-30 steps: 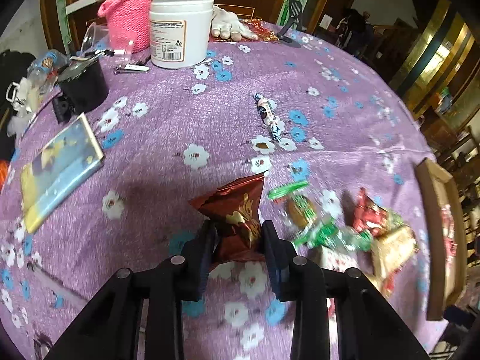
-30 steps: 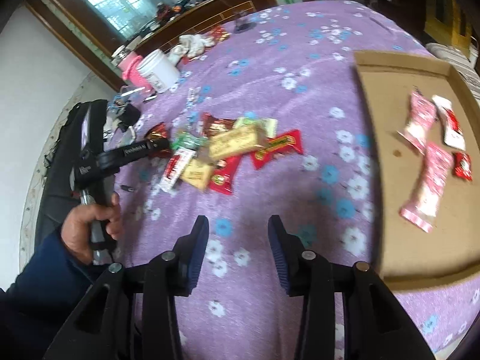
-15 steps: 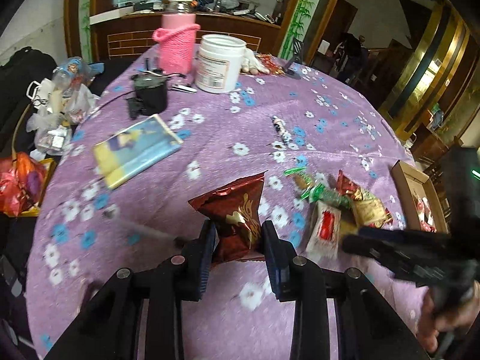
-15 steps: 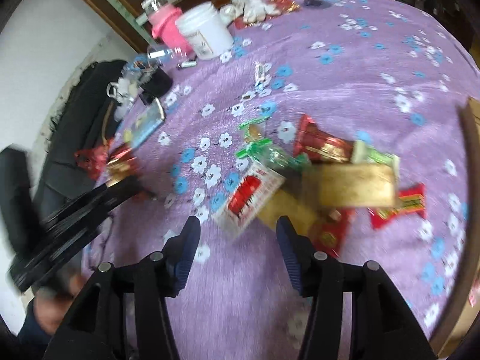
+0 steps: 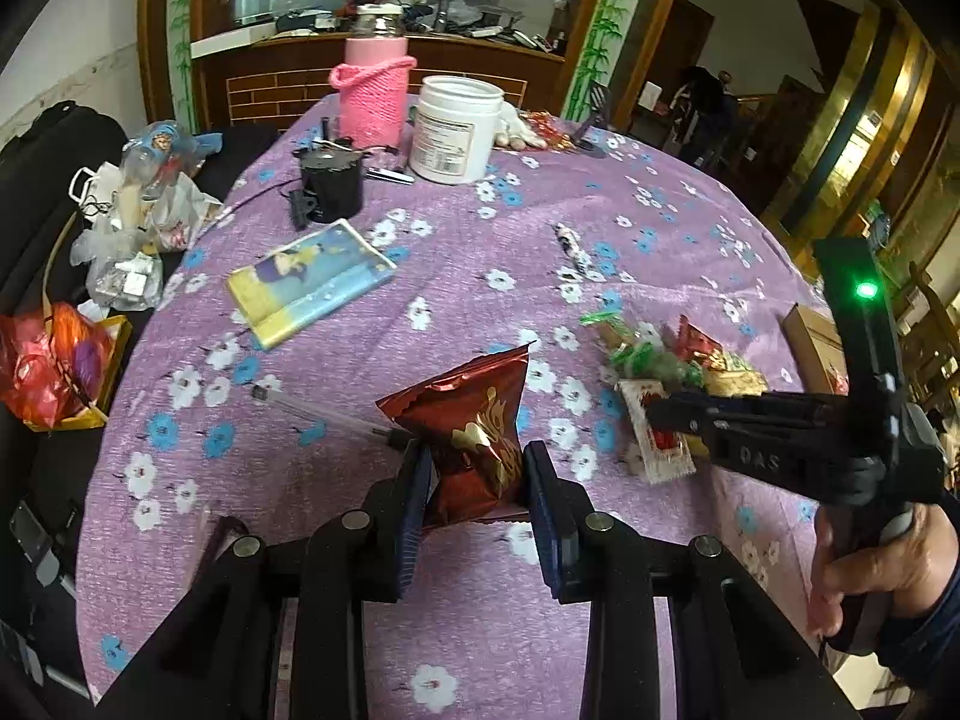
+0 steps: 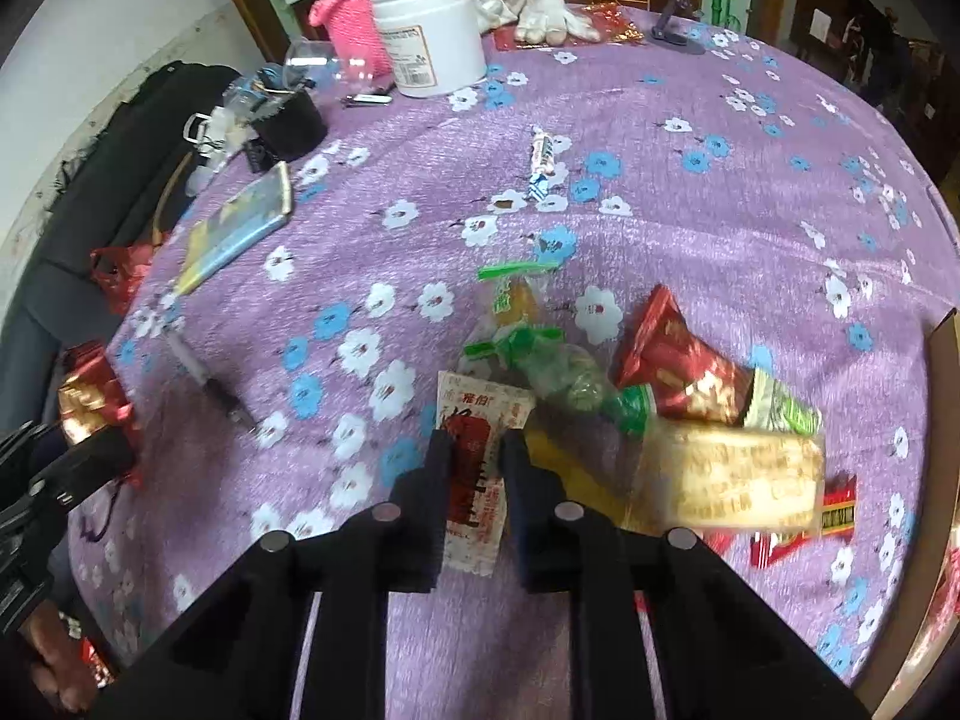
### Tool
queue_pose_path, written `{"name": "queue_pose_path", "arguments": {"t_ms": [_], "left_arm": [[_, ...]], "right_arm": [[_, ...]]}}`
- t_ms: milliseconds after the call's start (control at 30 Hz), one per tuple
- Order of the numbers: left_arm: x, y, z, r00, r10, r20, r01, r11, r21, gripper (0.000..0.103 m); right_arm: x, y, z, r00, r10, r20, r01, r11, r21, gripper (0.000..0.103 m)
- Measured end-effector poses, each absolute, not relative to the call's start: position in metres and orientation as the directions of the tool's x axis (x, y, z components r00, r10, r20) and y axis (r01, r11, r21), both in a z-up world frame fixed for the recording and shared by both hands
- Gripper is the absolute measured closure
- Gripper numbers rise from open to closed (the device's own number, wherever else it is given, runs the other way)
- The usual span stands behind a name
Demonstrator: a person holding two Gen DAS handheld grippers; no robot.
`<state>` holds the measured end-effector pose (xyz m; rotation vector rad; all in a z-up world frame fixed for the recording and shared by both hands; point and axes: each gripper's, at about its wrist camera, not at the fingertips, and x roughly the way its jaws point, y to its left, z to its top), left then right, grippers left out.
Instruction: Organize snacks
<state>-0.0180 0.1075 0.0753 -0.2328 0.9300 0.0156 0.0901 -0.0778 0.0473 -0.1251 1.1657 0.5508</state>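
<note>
Left gripper (image 5: pixel 477 474) pinching a crinkled dark-red foil snack packet (image 5: pixel 465 420), lifted above the purple flowered tablecloth (image 5: pixel 360 360). Right gripper (image 6: pixel 475 456), jaws just closed, clamped on a flat white sachet with red print (image 6: pixel 474 462) at the snack pile's (image 6: pixel 648 408) near edge.

Both cams ride the grippers, angled steeply down at the purple tablecloth (image 5: pixel 630 228), close in. Left cam faces across toward the white jar (image 5: pixel 459 129); right cam sits nearer the snack pile (image 6: pixel 600 384). Both share jar, pile.
</note>
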Motion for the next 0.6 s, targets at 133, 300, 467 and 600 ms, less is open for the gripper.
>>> {"name": "queue_pose_path", "arguments": {"t_ms": [133,300,467,600], "left_arm": [[-0.013,0.09,0.074,0.593,-0.117,-0.797,-0.073,0.977,-0.198,0.07],[-0.012,0.059,0.073,0.58,-0.165,-0.798,0.002,0.98,-0.201,0.07],[-0.015,0.026,0.072,0.56,-0.214,-0.801,0.076,0.975,-0.208,0.07],[-0.015,-0.003,0.072,0.539,-0.246,-0.806,0.148,0.969,-0.197,0.07]], "right_arm": [[0.068,-0.092,0.057,0.251,0.406,-0.879,-0.485,0.838,0.249,0.089],[0.029,-0.13,0.068,0.236,0.425,-0.874,-0.487,0.83,0.273,0.089],[0.009,-0.178,0.054,0.248,0.378,-0.892,-0.427,0.869,0.25,0.089],[0.006,-0.2,0.046,0.243,0.365,-0.899,-0.362,0.894,0.265,0.083]]}}
